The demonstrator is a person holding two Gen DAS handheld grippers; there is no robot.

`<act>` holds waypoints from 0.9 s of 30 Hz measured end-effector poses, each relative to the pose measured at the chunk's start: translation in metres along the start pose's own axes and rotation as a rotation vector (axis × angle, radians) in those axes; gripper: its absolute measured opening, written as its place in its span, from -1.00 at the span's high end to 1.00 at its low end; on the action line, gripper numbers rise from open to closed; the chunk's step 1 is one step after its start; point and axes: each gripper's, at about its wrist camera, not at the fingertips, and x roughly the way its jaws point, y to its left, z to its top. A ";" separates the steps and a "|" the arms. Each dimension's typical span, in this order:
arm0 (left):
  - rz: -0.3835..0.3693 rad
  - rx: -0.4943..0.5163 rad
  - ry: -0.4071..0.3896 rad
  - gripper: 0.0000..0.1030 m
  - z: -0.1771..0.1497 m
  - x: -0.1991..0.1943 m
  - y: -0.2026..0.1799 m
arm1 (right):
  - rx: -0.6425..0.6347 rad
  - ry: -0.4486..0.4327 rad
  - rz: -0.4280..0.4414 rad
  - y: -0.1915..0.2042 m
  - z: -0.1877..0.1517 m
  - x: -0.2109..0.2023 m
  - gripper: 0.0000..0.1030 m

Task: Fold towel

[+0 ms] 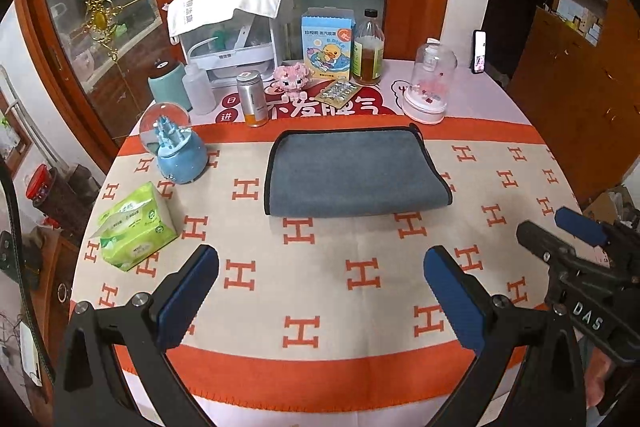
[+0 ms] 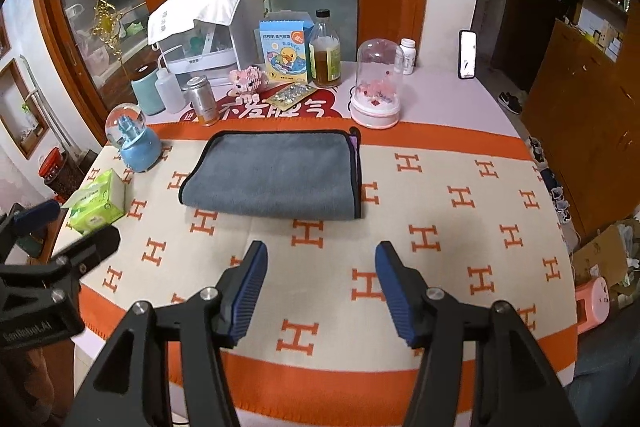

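Observation:
A grey towel with black trim (image 1: 352, 173) lies folded flat on the orange-and-cream H-pattern cloth (image 1: 320, 291), its folded edge toward me; it also shows in the right wrist view (image 2: 276, 177). My left gripper (image 1: 320, 267) is open and empty, hovering over the cloth short of the towel's near edge. My right gripper (image 2: 320, 261) is open and empty, also short of the towel and a little right of its centre. The right gripper shows at the right edge of the left wrist view (image 1: 576, 227).
Behind the towel stand a blue snow globe (image 1: 178, 147), a metal tin (image 1: 252, 99), a brown bottle (image 1: 368, 47), a duck box (image 1: 326, 43) and a glass dome (image 1: 428, 83). A green tissue pack (image 1: 136, 227) lies at the left. A phone (image 2: 467, 55) leans at the back right.

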 end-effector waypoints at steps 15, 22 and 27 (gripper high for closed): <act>0.014 -0.030 0.032 -0.98 -0.034 -0.019 0.000 | 0.002 -0.005 0.007 0.008 -0.031 -0.033 -0.14; 0.033 -0.047 0.029 -0.98 -0.040 -0.025 0.000 | 0.009 -0.014 -0.015 0.009 -0.037 -0.042 -0.14; 0.034 -0.056 0.031 -0.98 -0.042 -0.027 0.000 | 0.012 -0.010 -0.017 0.008 -0.040 -0.044 -0.14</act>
